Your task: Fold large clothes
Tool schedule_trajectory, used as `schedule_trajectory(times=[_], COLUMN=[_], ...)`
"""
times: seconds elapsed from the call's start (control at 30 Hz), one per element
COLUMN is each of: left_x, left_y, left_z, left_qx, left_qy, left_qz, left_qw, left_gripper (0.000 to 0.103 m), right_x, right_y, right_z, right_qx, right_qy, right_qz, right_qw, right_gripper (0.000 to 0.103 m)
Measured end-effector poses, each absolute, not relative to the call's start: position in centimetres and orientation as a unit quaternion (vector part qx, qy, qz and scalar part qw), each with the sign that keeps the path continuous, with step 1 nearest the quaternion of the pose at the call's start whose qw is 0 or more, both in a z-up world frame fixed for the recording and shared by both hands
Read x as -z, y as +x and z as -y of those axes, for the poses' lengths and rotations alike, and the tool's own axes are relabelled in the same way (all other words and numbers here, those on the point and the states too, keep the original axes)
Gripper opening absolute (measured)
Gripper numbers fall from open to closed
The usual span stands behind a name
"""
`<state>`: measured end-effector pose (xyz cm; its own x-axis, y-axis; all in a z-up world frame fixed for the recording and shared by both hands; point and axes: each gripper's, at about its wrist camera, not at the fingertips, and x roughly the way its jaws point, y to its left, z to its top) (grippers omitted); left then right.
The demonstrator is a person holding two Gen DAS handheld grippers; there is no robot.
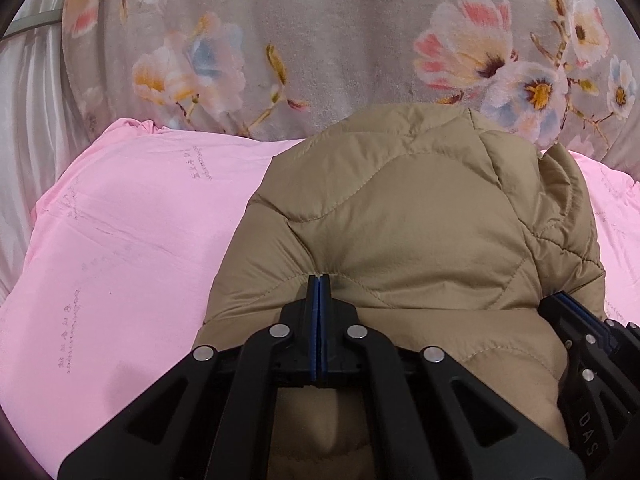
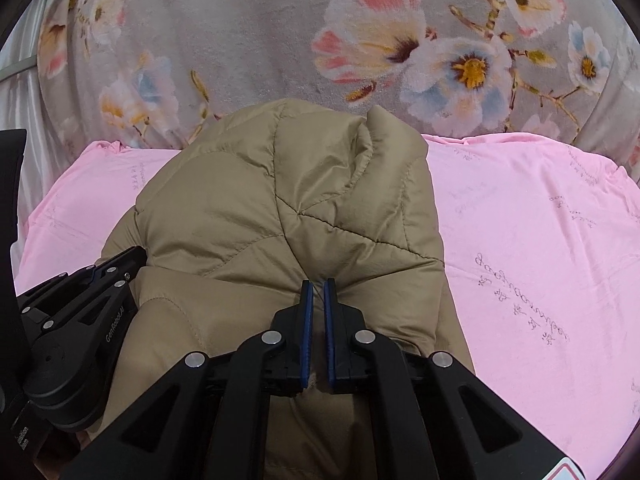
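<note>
A tan quilted jacket (image 1: 400,208) (image 2: 280,200) lies bunched in a folded mound on a pink sheet (image 1: 120,240) (image 2: 540,240). My left gripper (image 1: 319,278) is shut at the jacket's near edge, its blue pads pressed together and the fabric puckered at their tips. My right gripper (image 2: 319,282) is shut on a fold of the same near edge, with a sliver of tan cloth showing between its pads. The two grippers sit side by side: the right gripper (image 1: 568,304) shows at the left wrist view's right edge, and the left gripper (image 2: 120,264) at the right wrist view's left side.
Behind the jacket a grey plush blanket with large flowers (image 1: 340,40) (image 2: 240,40) rises like a wall. White satin-like fabric (image 1: 32,120) hangs at the far left. Pink sheet stretches out on both sides of the jacket.
</note>
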<state>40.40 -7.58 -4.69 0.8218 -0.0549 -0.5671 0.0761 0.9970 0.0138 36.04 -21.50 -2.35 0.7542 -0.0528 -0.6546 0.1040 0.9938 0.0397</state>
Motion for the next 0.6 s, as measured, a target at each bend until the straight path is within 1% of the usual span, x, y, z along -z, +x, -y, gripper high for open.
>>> schedule_trajectory(times=[0.23, 0.33, 0.37, 0.4, 0.43, 0.47, 0.5, 0.53, 0.57, 0.6], left_x=[4.7, 4.5, 4.3, 4.1, 4.0, 3.8, 3.8, 3.7, 3.7, 3.7], left_y=[40.3, 39.2, 38.3, 37.3, 36.2, 34.9, 33.2, 31.5, 30.2, 28.8], left_z=[7.7, 6.8, 6.4, 6.0, 5.8, 5.5, 5.2, 4.9, 4.5, 3.9], left_qx=[0.029, 0.038, 0.039, 0.040, 0.039, 0.038, 0.039, 0.036, 0.033, 0.039], left_qy=[0.022, -0.001, -0.009, -0.011, -0.010, -0.007, -0.004, -0.004, -0.009, -0.022], left_qz=[-0.292, -0.283, -0.278, -0.273, -0.267, -0.259, -0.250, -0.242, -0.238, -0.239], left_qw=[0.956, 0.958, 0.960, 0.961, 0.963, 0.965, 0.968, 0.970, 0.971, 0.970], left_gripper=[0.000, 0.000, 0.000, 0.000, 0.006, 0.012, 0.029, 0.048, 0.053, 0.055], right_x=[2.3, 1.9, 1.4, 0.9, 0.3, -0.2, -0.5, -0.6, -0.6, -0.4], right_y=[35.9, 35.3, 34.3, 33.3, 31.5, 29.7, 28.1, 26.7, 25.3, 24.3], right_z=[21.3, 21.3, 21.2, 21.2, 21.2, 21.1, 21.1, 21.0, 21.0, 21.0], right_qx=[0.046, 0.048, 0.048, 0.047, 0.040, 0.039, 0.042, 0.046, 0.050, 0.053], right_qy=[0.029, 0.023, 0.018, 0.018, 0.025, 0.030, 0.030, 0.027, 0.024, 0.024], right_qz=[-0.346, -0.341, -0.337, -0.329, -0.315, -0.303, -0.294, -0.291, -0.294, -0.299], right_qw=[0.937, 0.939, 0.940, 0.943, 0.948, 0.952, 0.955, 0.955, 0.954, 0.952], right_gripper=[0.003, 0.006, 0.011, 0.018, 0.023, 0.038, 0.050, 0.051, 0.051, 0.051])
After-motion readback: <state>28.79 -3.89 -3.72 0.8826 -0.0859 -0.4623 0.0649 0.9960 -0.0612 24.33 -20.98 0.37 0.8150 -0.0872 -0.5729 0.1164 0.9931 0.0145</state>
